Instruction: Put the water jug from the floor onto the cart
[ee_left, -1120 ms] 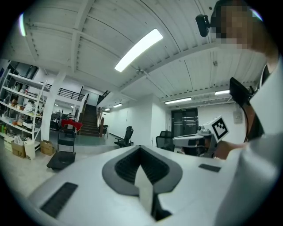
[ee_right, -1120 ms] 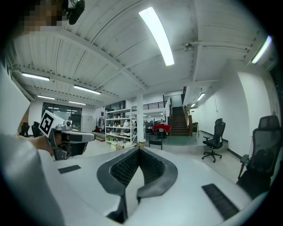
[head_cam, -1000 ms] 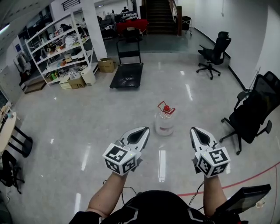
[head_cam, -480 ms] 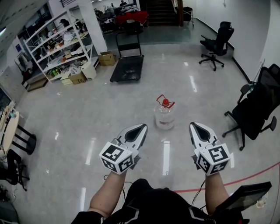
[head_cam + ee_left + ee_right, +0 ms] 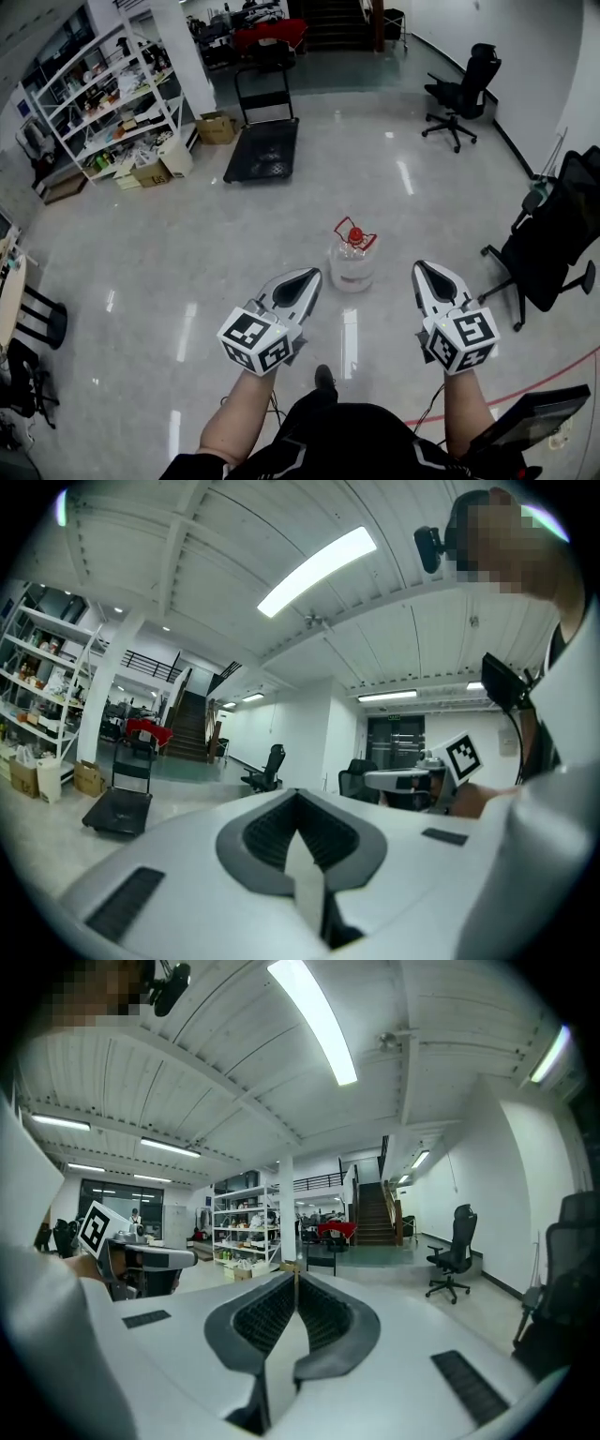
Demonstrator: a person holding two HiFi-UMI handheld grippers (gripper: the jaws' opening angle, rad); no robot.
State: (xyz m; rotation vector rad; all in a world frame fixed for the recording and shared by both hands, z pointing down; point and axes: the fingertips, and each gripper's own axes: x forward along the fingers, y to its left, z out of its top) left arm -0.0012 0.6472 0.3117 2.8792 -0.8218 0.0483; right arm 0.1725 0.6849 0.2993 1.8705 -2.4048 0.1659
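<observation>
Head view: the water jug (image 5: 353, 262) stands on the floor between the left hand-held gripper (image 5: 310, 278) and right hand-held gripper (image 5: 421, 270), with the cart (image 5: 263, 148) well beyond. Left gripper view: jaws together, empty. Right gripper view: likewise. Reaching in like this could topple the jug.

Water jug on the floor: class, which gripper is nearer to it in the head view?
Left. The left gripper sits close to the water jug, at its lower left; the right gripper is farther off at its right. Neither touches it.
</observation>
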